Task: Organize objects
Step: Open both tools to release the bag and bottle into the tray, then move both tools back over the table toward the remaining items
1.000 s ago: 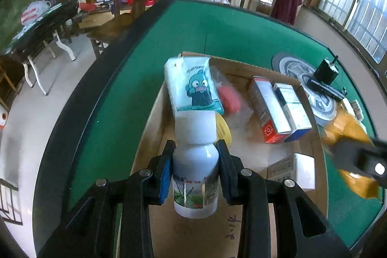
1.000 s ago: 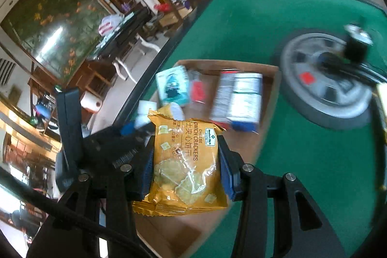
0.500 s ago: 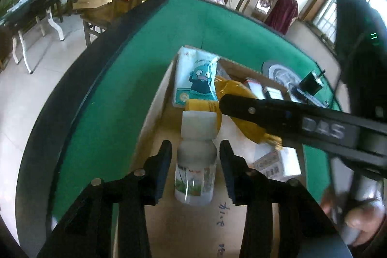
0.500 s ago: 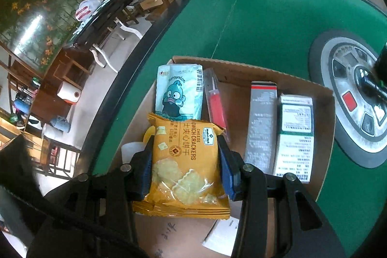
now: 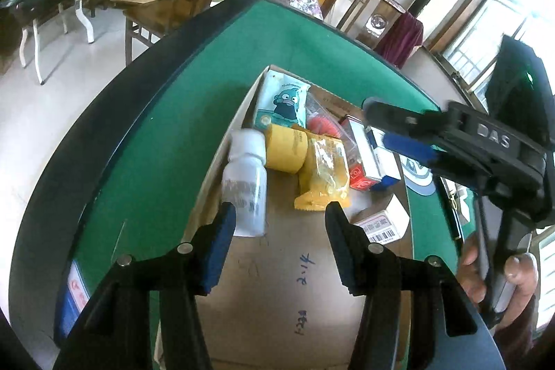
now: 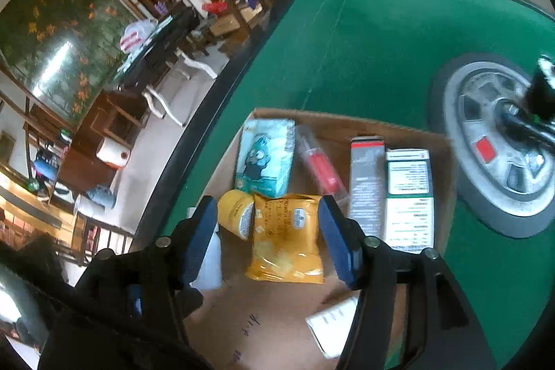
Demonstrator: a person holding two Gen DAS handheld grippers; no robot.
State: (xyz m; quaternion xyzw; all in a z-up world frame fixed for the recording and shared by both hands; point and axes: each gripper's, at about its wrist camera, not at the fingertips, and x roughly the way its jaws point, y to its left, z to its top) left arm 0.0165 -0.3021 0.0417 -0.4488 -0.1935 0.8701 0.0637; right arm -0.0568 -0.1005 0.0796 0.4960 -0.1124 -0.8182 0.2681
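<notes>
Left wrist view showed me the white bottle [image 5: 247, 182] lying on the cardboard tray [image 5: 277, 300] at its left edge, my left gripper [image 5: 280, 224] freshly opened, its left pad just beside the bottle. The yellow cracker packet [image 6: 286, 248] lay flat to its right, between my right gripper [image 6: 265, 236] pads, freshly parted, gripping nothing.

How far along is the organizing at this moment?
Done: white bottle and yellow cracker packet lie in the cardboard tray beside the other items. In hand: nothing; left gripper and right gripper have just opened. Left: small white box lies askew.
</notes>
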